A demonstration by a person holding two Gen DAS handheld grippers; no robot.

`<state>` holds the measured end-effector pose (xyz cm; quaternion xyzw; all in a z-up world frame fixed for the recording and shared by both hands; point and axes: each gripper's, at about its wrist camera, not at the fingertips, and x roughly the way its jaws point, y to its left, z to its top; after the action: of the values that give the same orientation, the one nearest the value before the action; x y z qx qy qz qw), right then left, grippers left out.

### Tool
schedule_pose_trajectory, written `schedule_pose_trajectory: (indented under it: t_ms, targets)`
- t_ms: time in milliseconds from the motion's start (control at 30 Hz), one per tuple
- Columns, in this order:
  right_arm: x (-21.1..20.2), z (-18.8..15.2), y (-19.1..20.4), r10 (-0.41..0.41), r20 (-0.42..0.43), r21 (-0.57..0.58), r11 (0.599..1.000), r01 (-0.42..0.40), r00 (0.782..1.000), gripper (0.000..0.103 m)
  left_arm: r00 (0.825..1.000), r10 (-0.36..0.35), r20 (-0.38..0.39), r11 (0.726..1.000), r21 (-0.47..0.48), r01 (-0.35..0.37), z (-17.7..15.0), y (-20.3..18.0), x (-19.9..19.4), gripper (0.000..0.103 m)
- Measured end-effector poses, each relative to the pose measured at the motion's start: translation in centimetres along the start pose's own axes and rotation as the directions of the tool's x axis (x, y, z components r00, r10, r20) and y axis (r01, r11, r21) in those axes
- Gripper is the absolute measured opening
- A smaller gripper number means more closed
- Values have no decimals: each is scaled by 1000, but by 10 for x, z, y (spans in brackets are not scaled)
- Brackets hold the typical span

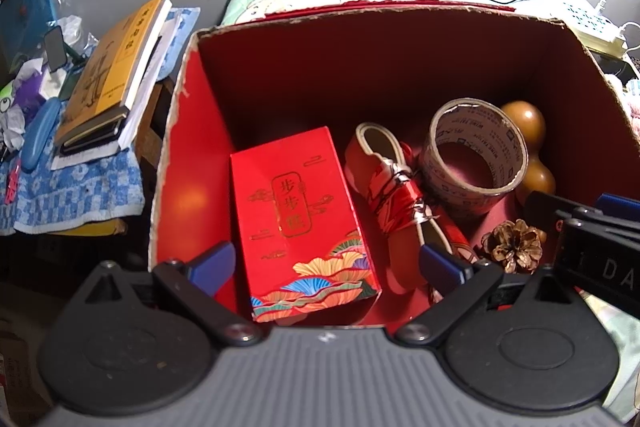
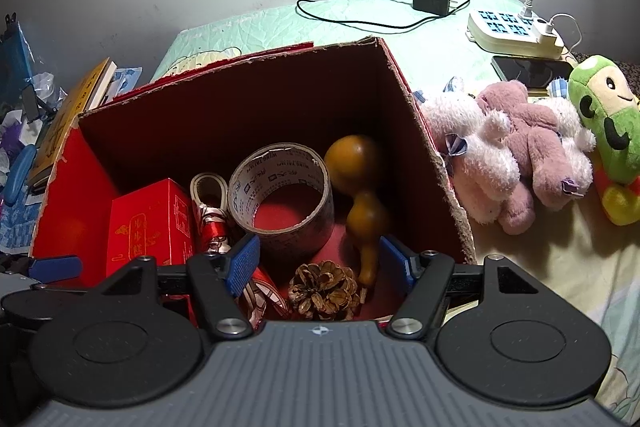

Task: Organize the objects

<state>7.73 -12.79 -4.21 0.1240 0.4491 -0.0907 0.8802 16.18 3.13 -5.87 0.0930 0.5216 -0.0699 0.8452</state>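
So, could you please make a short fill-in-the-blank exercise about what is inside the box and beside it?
1. The pine cone lies inside the ____ cardboard box.
2. The roll of tape stands between the rolled scroll and the ____.
3. The plush toys lie ____ the box.
4. Both tools, left and right, are ____.

Missing words: red; gourd; outside; open

The left gripper points forward and downward, its two blue-padded fingers spread wide with nothing between them. The right gripper sits just beside it at the same downward tilt, its blue fingers also parted and empty. The two grippers hang close together, side by side.
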Motion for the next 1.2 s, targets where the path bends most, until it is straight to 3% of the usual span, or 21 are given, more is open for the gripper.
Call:
schedule_pose_trajectory:
  t_ms: [467,767,1200]
  targets:
    - [-3,-1,-1,8,23,9,1000,-8,1000,69,1000,6,7,1000,-19,-6,0,0,-1,99]
    - [-27,1,-9,-8,108,37,999,4,994,69,997,40,68,998,-51,-37,3,6,-24,99]
    - [-39,-6,-10,6,121,43,999,-11,993,69,993,63,104,994,-100,-53,-9,9,-47,99]
